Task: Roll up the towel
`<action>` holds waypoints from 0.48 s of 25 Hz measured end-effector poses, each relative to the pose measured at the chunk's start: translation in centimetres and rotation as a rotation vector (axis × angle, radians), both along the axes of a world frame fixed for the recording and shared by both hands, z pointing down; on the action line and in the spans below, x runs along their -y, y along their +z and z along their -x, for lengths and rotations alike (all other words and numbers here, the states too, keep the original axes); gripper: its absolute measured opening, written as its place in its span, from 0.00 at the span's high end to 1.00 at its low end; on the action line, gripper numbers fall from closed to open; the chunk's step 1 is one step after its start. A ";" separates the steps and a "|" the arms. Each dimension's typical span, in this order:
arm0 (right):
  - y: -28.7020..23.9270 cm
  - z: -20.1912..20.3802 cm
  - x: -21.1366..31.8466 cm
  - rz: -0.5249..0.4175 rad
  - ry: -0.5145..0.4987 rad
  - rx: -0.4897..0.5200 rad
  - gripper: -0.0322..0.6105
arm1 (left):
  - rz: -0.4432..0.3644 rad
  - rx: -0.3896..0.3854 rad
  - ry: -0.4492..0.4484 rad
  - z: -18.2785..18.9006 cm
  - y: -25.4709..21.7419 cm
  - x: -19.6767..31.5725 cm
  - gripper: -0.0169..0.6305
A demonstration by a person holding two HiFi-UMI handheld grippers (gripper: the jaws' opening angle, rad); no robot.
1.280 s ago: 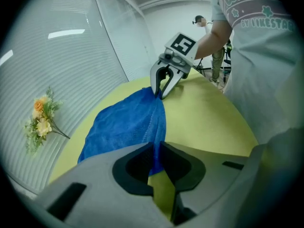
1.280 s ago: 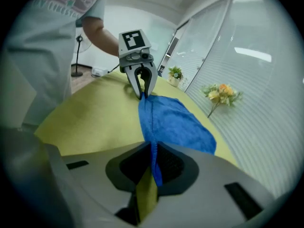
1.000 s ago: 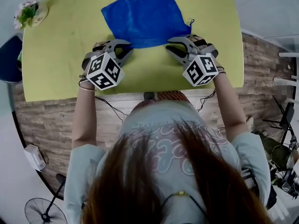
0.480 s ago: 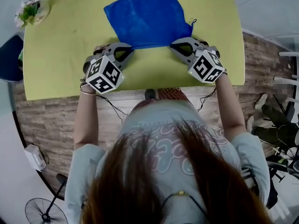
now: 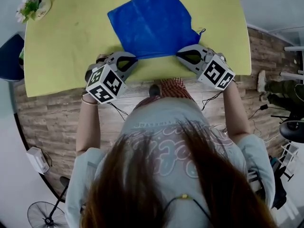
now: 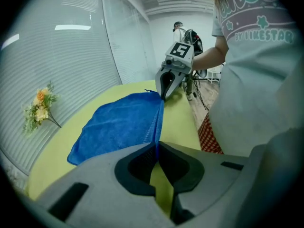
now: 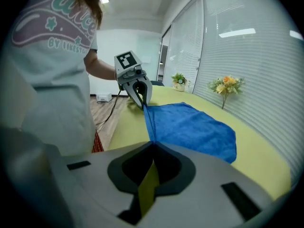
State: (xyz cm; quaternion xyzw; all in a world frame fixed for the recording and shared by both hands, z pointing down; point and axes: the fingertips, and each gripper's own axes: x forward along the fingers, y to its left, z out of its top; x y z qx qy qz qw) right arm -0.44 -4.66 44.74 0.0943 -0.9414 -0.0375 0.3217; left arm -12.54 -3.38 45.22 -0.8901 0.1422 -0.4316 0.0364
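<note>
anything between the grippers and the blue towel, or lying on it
Nothing visible does. Left gripper and right gripper are each shut on a near corner of the blue cloth towel, and its top lies bare.

The towel [image 5: 152, 25], toward 12 o'clock on the tabletop [image 5: 71, 46], is blue cloth with a short fuzzy nap, matt all over, and has a stitched hem along its near edge. The tabletop is a smooth yellow-green surface, matt with only a faint sheen. The left hand-held gripper [image 5: 133, 58] and the right hand-held gripper [image 5: 180, 55] have smooth, matt grey plastic shells with darker, finely textured pads [image 6: 140, 161] inside. The floor [image 5: 47, 122], at 9 o'clock from the person, looks like grained wood planks.
</note>
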 end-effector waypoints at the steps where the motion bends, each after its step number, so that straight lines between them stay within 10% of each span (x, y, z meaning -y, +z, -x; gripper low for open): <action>1: -0.1 -0.1 -0.1 0.049 0.011 0.025 0.93 | 0.020 -0.008 0.003 0.0 0.0 -0.2 0.94; 12: 0.2 0.2 3.4 0.170 0.069 0.024 0.93 | 0.049 0.018 -0.041 0.3 -0.5 4.0 0.94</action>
